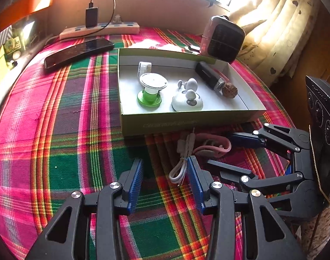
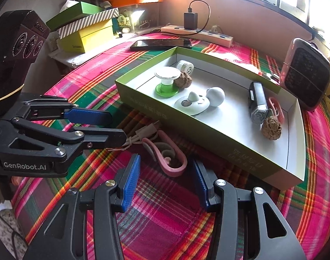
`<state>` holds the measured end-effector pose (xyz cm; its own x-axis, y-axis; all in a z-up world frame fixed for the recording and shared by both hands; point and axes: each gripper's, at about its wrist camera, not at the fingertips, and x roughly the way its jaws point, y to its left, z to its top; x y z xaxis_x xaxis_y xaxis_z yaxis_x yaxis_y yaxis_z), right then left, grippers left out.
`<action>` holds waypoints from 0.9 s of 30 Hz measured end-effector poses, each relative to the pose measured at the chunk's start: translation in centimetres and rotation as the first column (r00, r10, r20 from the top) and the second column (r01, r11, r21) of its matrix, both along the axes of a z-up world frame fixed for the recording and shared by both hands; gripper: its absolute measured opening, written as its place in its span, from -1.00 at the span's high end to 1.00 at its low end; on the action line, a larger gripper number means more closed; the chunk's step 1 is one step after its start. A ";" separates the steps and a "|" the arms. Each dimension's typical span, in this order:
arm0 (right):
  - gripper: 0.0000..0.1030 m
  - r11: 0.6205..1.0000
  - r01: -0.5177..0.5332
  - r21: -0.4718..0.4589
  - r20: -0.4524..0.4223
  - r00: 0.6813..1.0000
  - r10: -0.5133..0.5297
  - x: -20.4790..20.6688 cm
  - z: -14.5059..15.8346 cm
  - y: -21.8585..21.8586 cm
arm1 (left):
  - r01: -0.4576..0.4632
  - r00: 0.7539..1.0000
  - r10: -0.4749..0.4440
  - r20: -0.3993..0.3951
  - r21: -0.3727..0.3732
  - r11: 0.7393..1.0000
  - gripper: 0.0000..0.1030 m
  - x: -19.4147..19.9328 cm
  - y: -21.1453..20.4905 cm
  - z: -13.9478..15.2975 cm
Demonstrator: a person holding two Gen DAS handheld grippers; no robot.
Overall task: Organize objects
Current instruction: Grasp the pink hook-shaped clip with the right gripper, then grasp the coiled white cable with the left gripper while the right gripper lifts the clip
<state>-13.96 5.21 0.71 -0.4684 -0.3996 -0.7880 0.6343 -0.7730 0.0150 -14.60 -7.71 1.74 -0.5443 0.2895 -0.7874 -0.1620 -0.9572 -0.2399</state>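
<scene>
Cables, one white (image 1: 182,162) and one pink (image 2: 165,158), are seen on the plaid tabletop (image 1: 67,151) just beside the green box (image 1: 186,121). Left tongs (image 1: 165,179) and right tongs (image 2: 165,184) are both spread, nothing being pinched.

Both the left gripper (image 1: 165,183) and the right gripper (image 2: 165,183) are showing black linkage frames, silver screws, ribbed blue pads (image 2: 131,184) and white "GenRobot.AI" lettering.
</scene>
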 end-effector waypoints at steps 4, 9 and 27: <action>0.06 1.000 0.000 0.007 -0.010 1.000 0.000 -0.2 0.0 -0.3 | 0.004 1.000 -0.004 0.001 -0.006 1.000 0.23 0.0 0.4 0.0; 0.07 1.000 0.001 0.012 -0.021 1.000 0.000 -0.3 -0.1 -0.3 | 0.001 1.000 -0.001 0.006 -0.017 1.000 0.23 0.0 0.8 0.0; 0.48 1.000 0.022 0.003 -0.026 0.999 -0.022 0.5 0.1 1.1 | -0.013 1.000 0.013 0.001 -0.081 0.997 0.23 -0.7 2.3 0.2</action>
<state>-13.49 6.28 0.83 -0.4974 -0.3865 -0.7767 0.6169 -0.7870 -0.0034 -15.34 -5.36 1.89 -0.5464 0.2177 -0.8087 -0.1494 -0.9755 -0.1616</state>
